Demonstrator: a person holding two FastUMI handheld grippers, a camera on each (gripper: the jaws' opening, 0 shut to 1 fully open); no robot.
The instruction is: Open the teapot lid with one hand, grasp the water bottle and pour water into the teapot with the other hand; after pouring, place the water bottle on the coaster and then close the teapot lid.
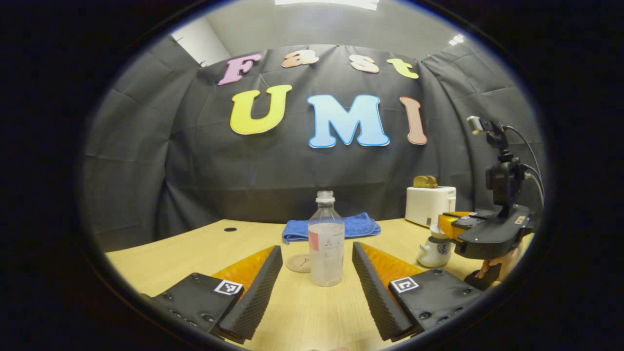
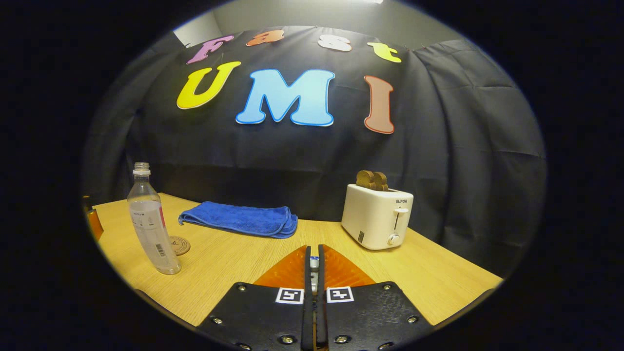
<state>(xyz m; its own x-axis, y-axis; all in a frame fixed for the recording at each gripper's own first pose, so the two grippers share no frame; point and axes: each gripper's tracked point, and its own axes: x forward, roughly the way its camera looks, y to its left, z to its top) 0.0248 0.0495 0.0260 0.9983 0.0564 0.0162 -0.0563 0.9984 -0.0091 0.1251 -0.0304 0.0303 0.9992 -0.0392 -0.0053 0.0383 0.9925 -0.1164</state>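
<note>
A clear uncapped water bottle (image 1: 325,243), part full, stands on the wooden table (image 1: 195,263) in the gap between the tips of my left gripper (image 1: 317,246). That gripper is open and its fingers do not touch the bottle. A round coaster (image 1: 298,263) lies just left of and behind the bottle. At the right, the small white teapot (image 1: 431,253) sits under my right gripper (image 1: 446,225). In the right gripper view, my right gripper (image 2: 314,251) is shut on the knob of the teapot lid (image 2: 314,265), a small white piece pinched between its fingers. The bottle (image 2: 151,219) and coaster (image 2: 179,244) stand at the left.
A folded blue towel (image 2: 241,219) lies at the back of the table. A white toaster (image 2: 375,217) with bread in it stands back right. A hand (image 1: 507,258) holds the right gripper. There is a small hole (image 1: 230,229) in the table at back left.
</note>
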